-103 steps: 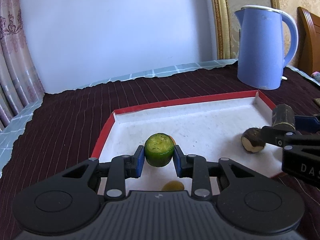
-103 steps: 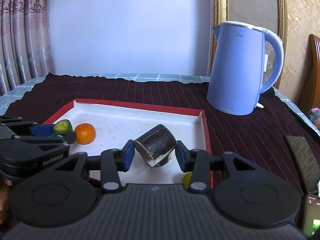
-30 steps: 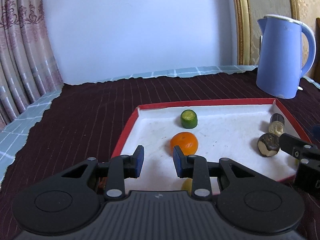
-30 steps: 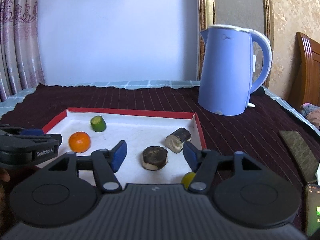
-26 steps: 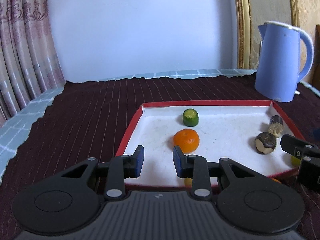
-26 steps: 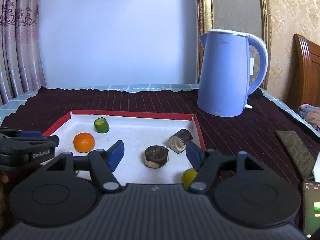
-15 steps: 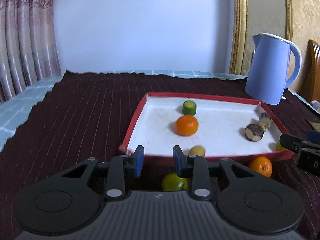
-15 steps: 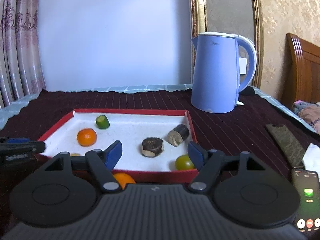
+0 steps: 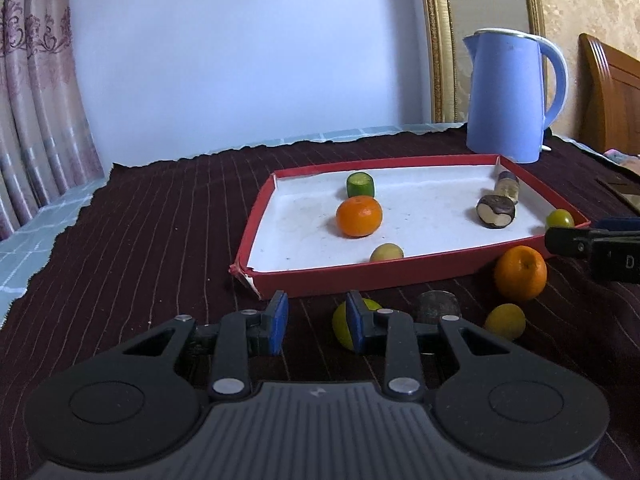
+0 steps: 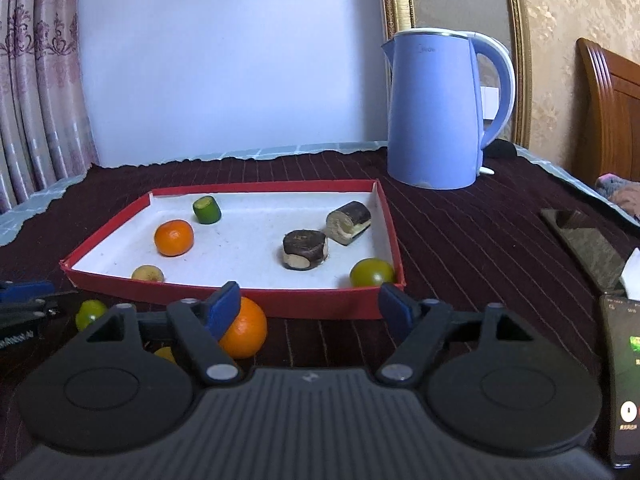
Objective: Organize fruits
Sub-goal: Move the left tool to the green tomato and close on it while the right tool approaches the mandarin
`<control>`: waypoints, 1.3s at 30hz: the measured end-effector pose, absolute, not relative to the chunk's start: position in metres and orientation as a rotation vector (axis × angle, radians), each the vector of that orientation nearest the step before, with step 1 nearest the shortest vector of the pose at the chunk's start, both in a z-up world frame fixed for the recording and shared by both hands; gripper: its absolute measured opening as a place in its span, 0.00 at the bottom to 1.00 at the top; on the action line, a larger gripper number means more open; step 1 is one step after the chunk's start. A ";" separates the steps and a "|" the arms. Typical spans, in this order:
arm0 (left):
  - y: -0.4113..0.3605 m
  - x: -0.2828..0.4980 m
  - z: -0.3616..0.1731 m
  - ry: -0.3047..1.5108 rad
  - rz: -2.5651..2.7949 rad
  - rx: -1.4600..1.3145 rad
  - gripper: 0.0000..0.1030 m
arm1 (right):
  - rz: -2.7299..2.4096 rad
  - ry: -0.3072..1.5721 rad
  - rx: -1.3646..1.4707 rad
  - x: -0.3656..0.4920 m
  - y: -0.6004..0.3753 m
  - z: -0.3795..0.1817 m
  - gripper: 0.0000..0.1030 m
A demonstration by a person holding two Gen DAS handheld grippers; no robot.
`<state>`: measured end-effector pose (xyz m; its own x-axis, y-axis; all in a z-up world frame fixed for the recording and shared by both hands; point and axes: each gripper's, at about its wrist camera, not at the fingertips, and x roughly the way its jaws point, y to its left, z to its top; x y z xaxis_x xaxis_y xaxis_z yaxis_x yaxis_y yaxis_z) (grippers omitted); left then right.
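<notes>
Both tools are empty with jaws apart, the left tool and right tool held short of the red tray. Six pieces lie inside the tray; a mandarin, a green-yellow fruit and others sit on the tabletop before it. The step in hand looks like choosing the next loose fruit, which calls for lowering a tool around it and closing.

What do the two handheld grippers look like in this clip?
Both look alike: the left gripper and right gripper have matte black ribbed bodies with two round discs, silver pivot pins, black linkage arms and blue pads on the fingers. No cables or sleeves show.
</notes>
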<state>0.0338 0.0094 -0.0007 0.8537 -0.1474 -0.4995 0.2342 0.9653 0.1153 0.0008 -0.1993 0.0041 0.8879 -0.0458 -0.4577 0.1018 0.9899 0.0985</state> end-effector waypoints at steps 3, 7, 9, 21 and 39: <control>0.014 0.031 0.000 0.512 -0.220 0.157 0.30 | -0.081 0.473 0.108 0.001 -0.197 0.004 0.74; 0.023 0.032 0.000 0.518 -0.222 0.119 0.30 | -0.083 0.464 0.102 -0.002 -0.196 0.005 0.74; 0.026 0.031 0.002 0.519 -0.241 0.100 0.30 | -0.082 0.467 0.097 -0.003 -0.194 0.005 0.74; 0.011 0.047 -0.008 0.618 -0.334 0.039 0.30 | -0.086 0.466 0.072 -0.010 -0.189 0.005 0.75; 0.004 0.069 -0.017 0.625 -0.277 0.022 0.52 | -0.071 0.505 0.049 -0.004 -0.183 -0.001 0.75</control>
